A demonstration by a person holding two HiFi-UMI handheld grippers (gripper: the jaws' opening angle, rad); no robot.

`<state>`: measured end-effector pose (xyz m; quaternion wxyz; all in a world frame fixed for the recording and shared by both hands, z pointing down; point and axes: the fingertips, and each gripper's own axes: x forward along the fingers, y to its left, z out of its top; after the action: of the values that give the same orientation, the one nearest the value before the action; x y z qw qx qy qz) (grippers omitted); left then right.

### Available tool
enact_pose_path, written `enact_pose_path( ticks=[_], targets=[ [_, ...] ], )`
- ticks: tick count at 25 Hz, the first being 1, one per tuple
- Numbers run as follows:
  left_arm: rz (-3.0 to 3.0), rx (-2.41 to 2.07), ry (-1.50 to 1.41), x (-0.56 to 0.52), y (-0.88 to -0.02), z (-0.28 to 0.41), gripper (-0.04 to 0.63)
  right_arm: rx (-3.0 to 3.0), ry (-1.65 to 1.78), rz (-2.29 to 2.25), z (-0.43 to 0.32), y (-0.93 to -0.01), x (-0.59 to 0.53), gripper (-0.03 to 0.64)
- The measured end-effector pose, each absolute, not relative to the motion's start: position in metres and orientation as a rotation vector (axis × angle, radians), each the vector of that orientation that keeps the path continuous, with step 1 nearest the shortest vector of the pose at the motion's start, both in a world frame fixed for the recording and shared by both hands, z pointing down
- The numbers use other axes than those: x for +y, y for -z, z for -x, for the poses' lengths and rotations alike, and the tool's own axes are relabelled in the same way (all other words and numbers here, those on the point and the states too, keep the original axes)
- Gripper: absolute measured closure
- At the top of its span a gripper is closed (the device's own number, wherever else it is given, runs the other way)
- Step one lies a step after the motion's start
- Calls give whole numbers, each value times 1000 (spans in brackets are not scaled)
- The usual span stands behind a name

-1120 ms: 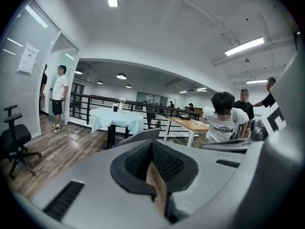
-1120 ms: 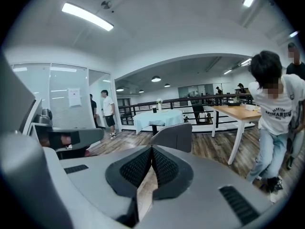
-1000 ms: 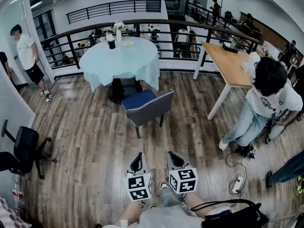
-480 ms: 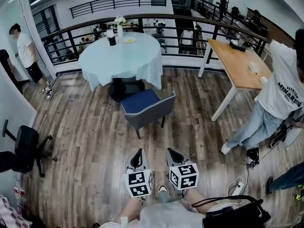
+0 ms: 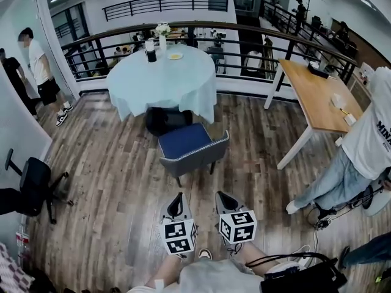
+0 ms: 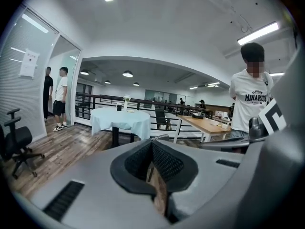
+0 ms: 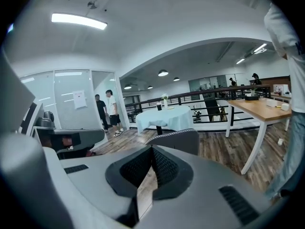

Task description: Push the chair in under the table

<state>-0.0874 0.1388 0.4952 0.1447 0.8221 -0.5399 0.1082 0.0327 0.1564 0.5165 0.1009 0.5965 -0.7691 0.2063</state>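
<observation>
A grey chair with a blue seat (image 5: pixel 190 146) stands on the wood floor, its back toward me, just in front of a round table with a pale blue cloth (image 5: pixel 162 78). The chair's grey back (image 7: pixel 178 140) shows in the right gripper view, and the clothed table (image 6: pixel 120 119) shows in the left gripper view. My left gripper (image 5: pixel 176 207) and right gripper (image 5: pixel 225 202) are side by side below the chair, a short gap short of its back. Both are shut with nothing between the jaws.
A wooden table with white legs (image 5: pixel 311 96) stands at the right, a person in a white shirt (image 5: pixel 360 157) beside it. A black office chair (image 5: pixel 30 185) is at the left. Two people (image 5: pixel 36 72) stand at the far left. A black railing (image 5: pixel 244 32) runs behind the round table. Cables (image 5: pixel 305 249) lie at lower right.
Both grippers and I have moved forward toward the chair, which sits closer in view. The person at the right has straightened up from a crouch.
</observation>
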Motion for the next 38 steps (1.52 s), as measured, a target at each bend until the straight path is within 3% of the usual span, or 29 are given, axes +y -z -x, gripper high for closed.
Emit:
enact_pose_path(
  ticks=[18,38],
  targets=[
    [-2284,-1611,-363,75,-516,77,598,-2285,-677,-1713,-61,-538,93,601],
    [-2303,-1605,-330,-100,-511,62,598,-2271,-649,-1723,-80,-531,-82,601]
  ],
)
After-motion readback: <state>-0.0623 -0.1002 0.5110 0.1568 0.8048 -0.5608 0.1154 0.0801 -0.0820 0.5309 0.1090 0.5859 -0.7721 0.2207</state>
